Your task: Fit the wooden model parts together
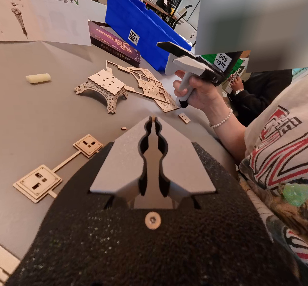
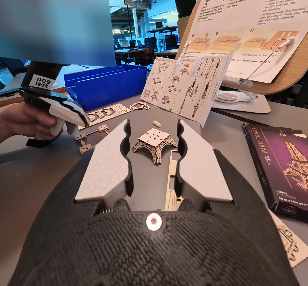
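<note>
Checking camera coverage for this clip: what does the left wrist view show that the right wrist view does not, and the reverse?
Left wrist view only: a tiny wooden piece pinched at the left gripper fingers, and the right gripper seen from outside. Right wrist view only: the document stand and the right gripper's own open fingers. Both: the tower base, blue bin, kit box and booklet.

left gripper (image 1: 153, 119) pinched on a tiny wooden piece (image 1: 153, 118) – right gripper (image 2: 153, 137) spread wide.

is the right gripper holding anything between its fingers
No, the right gripper is open and empty, its fingers spread apart with the arched tower base standing untouched on the table beyond them.
</note>
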